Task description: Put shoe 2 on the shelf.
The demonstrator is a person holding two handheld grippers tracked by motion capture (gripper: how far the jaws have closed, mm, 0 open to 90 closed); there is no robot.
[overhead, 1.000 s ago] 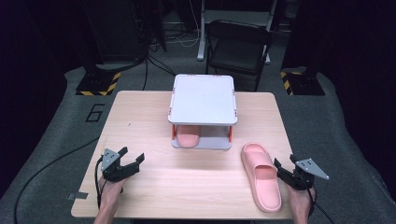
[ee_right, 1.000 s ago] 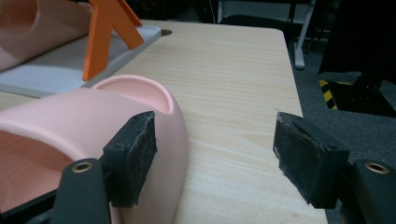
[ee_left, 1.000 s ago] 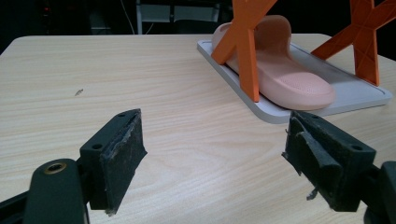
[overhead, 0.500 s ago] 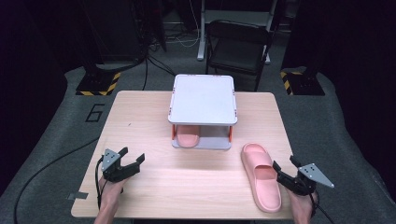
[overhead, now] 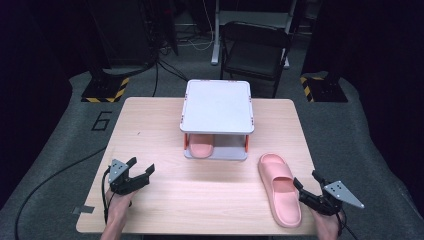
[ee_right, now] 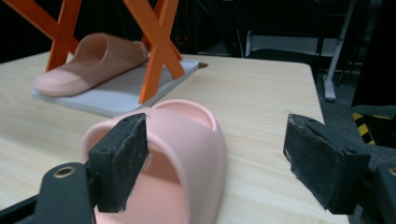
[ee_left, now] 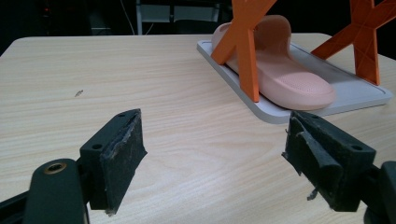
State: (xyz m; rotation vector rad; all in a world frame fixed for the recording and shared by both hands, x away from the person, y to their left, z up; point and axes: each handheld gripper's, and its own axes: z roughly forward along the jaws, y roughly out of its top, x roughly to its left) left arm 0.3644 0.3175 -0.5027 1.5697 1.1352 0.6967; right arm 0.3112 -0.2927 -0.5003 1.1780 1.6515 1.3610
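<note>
Pale wood table [overhead: 165, 130] carries a two-tier white rack on orange cross legs [overhead: 217, 105]; one pink foam slipper [overhead: 201, 146] already lies on its lower tray. The matching loose slipper [overhead: 279, 187] lies flat on the tabletop, probably next to shelve. Right gripper [overhead: 306, 191], jaws apart, sits just beside it; left gripper [overhead: 142, 173] gapes over bare wood.

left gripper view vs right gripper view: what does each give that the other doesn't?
Left gripper view: its own open jaws over bare table, nothing between them, and a small dark speck on the wood.
Right gripper view: its open jaws at the heel end of the loose pink slipper, plus the table's far edge and floor beyond.
Both: the second slipper on the grey tray between orange X-legs.
</note>
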